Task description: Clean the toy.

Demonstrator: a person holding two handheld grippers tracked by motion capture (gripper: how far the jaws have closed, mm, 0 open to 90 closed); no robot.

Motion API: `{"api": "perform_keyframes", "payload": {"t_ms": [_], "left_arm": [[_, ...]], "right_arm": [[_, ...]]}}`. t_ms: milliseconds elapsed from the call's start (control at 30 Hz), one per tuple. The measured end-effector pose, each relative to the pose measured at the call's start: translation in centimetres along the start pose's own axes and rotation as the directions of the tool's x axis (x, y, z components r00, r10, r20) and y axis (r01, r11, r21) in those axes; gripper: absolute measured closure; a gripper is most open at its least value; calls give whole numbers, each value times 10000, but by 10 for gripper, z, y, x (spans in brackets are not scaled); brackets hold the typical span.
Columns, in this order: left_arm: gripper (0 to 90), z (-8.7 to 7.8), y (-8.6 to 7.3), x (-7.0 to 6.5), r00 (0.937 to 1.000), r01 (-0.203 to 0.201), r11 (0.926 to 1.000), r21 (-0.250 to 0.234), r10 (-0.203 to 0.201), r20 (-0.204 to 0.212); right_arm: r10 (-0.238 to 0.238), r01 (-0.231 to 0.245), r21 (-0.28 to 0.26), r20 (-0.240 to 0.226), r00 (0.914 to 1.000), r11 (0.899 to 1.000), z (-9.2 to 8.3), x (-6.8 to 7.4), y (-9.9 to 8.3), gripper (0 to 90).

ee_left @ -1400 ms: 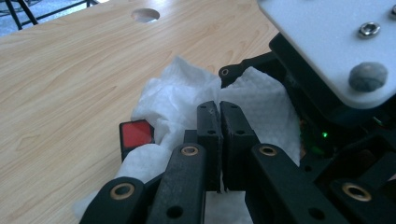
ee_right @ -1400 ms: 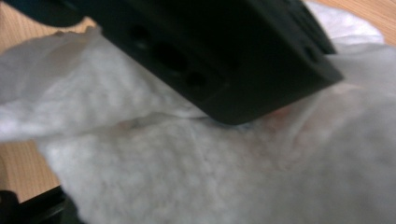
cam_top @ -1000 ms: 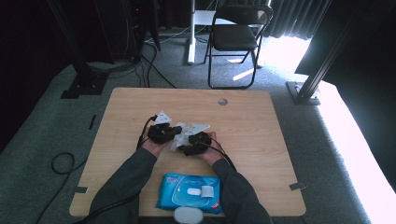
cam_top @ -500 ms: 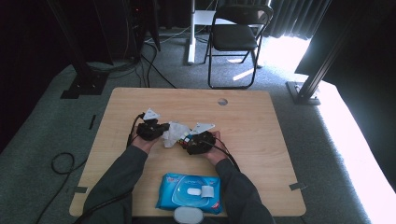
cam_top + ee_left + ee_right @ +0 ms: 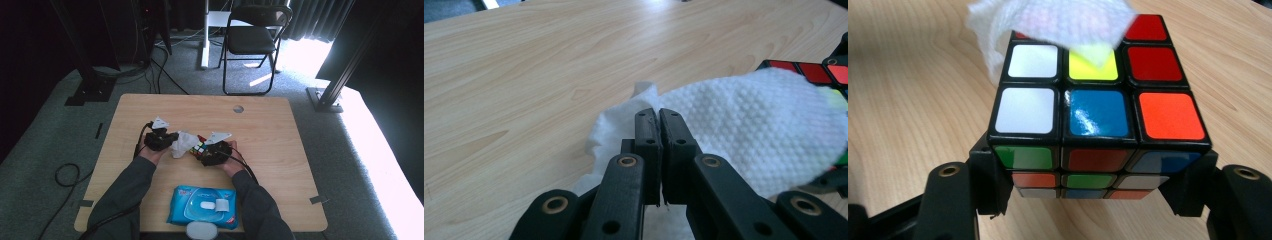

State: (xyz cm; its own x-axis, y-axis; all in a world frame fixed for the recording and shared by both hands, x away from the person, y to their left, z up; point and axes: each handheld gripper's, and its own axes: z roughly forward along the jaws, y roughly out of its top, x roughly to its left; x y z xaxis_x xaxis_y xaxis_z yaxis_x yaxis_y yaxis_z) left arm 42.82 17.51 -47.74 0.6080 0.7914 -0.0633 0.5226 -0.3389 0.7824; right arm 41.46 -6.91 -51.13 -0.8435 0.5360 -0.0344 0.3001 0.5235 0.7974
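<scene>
A scrambled Rubik's cube (image 5: 1098,115) sits clamped between the jaws of my right gripper (image 5: 1093,175), just above the wooden table (image 5: 280,130). In the high view the cube (image 5: 200,148) is at the table's middle, in front of the right gripper (image 5: 207,152). My left gripper (image 5: 659,112) is shut on a white textured wipe (image 5: 744,125), which drapes over the cube's (image 5: 809,70) far top edge. From the right gripper view the wipe (image 5: 1048,20) covers the cube's back row. In the high view the left gripper (image 5: 167,141) is left of the wipe (image 5: 182,142).
A blue pack of wet wipes (image 5: 202,206) lies near the front edge between the forearms, with a small white object (image 5: 200,231) below it. A cable hole (image 5: 238,108) marks the far side. A folding chair (image 5: 250,40) stands beyond the table.
The left gripper has drawn a little to the left with the wipe, away from the right gripper. The right gripper and cube have stayed in place.
</scene>
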Motion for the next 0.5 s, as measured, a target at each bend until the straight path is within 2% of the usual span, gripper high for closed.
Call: {"api": "perform_keyframes", "payload": {"t_ms": [167,500], "left_arm": [[877,3,0,-4,9999,-108,9999,91,107,122],[877,7,5,-22,9959,-495,9988,-64,498,755]], "right_arm": [[-130,129,-52,-133,9998,9999,1,4,4,339],[-252,252,-7,-242,9994,9997,6,7,6,340]]}}
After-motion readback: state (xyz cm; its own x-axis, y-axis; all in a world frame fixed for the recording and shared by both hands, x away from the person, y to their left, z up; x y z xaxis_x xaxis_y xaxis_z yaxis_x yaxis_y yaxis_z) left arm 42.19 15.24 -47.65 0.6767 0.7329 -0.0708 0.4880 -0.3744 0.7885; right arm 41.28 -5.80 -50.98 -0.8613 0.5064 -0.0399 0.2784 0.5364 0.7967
